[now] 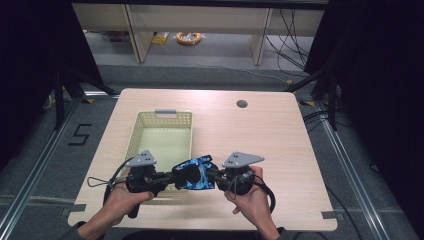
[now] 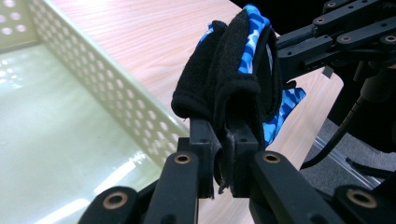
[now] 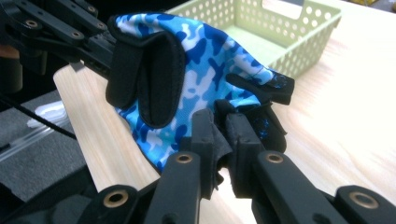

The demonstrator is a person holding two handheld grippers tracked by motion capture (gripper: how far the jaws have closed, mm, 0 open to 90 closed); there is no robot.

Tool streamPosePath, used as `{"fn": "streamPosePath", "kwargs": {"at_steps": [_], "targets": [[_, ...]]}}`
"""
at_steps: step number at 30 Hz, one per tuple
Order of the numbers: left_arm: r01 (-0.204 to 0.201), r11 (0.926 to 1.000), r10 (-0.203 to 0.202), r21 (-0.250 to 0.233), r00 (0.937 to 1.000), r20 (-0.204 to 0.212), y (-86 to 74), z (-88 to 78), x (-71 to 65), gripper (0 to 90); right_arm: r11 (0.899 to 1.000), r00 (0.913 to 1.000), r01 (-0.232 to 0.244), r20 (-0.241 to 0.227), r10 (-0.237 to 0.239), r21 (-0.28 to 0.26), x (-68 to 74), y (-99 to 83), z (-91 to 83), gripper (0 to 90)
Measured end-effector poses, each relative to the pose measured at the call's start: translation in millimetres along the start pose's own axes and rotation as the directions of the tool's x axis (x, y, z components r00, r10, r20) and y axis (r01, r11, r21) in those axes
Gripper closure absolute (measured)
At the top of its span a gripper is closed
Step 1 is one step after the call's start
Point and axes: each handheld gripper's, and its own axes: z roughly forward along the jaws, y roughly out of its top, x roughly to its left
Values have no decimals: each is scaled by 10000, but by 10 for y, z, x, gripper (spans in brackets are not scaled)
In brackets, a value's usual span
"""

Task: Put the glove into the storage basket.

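A blue camouflage glove (image 1: pixel 196 174) with black trim hangs in the air over the table's near edge, stretched between both grippers. My left gripper (image 1: pixel 170 178) is shut on the glove's black cuff (image 2: pixel 224 93); its jaws pinch the fabric. My right gripper (image 1: pixel 212 175) is shut on the opposite edge of the glove (image 3: pixel 196 79), with black fabric squeezed between its jaws. In the left gripper view the right gripper's arms reach in from the upper right. A pale green perforated basket (image 1: pixel 135 134) lies on the table just behind and left of the glove.
The wooden table (image 1: pixel 260 145) has a round cable hole (image 1: pixel 242 104) at the back right. The basket's wall (image 2: pixel 116 88) runs close beside the left gripper. Dark curtains and floor rails flank the table, and cables trail from both grippers.
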Motion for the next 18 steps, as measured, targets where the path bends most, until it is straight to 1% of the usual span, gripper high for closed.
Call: {"fn": "streamPosePath", "kwargs": {"at_steps": [1,2,3,4,5,6,7,8,9,11,12,13,14,15,16,17,18], "targets": [[97,9999,-98,-85,9999,-51,1,-13,21,830,10000,10000,52,-65,-52,65,0,31,17,834],[115,9999,-115,-53,9999,-12,9,-32,49,830,9999,9999,155,-64,-154,46,-7,63,42,834],[93,10000,-93,-7,10000,-35,15,-54,76,831,9999,9999,115,-104,-114,47,1,93,70,835],[99,9999,-100,-45,9998,-193,21,-73,94,831,10000,9999,28,-148,-26,90,15,124,95,835],[97,10000,-97,-14,9996,-247,30,-96,117,831,9999,9997,134,-204,-132,89,11,157,120,835],[178,9998,-178,-7,9994,-297,39,-117,137,831,9997,9994,251,-235,-251,-3,16,186,158,835],[174,9998,-176,-55,9991,-398,43,-141,162,831,9997,9995,200,-257,-197,116,28,221,173,835],[251,9997,-252,-34,9988,-426,51,-168,189,831,9997,9995,193,-260,-190,132,39,255,196,835],[320,9995,-324,-78,9982,-511,56,-191,211,831,9993,9988,367,-335,-367,-6,35,288,237,835],[358,9994,-359,-30,9977,-578,67,-244,259,830,9996,9990,206,-409,-199,180,61,356,279,835],[393,9991,-401,-140,9967,-707,67,-264,278,830,9990,9984,409,-402,-403,161,53,391,313,835],[358,9993,-361,-57,9963,-777,72,-291,308,831,9993,9988,351,-353,-347,106,70,420,353,835],[403,9991,-414,-135,9952,-891,69,-305,332,830,9993,9986,336,-411,-329,173,79,454,383,835],[421,9991,-421,-16,9953,-870,72,-331,364,830,9989,9980,437,-467,-429,169,81,482,423,835],[482,9988,-483,-33,9940,-985,67,-345,388,829,9983,9976,496,-495,-480,314,91,511,447,835],[499,9988,-495,15,9932,-1056,63,-360,417,829,9980,9974,513,-533,-494,365,104,533,484,835],[596,9982,-592,2,9924,-1078,54,-367,445,829,9977,9970,590,-521,-573,331,114,551,527,835]]}}
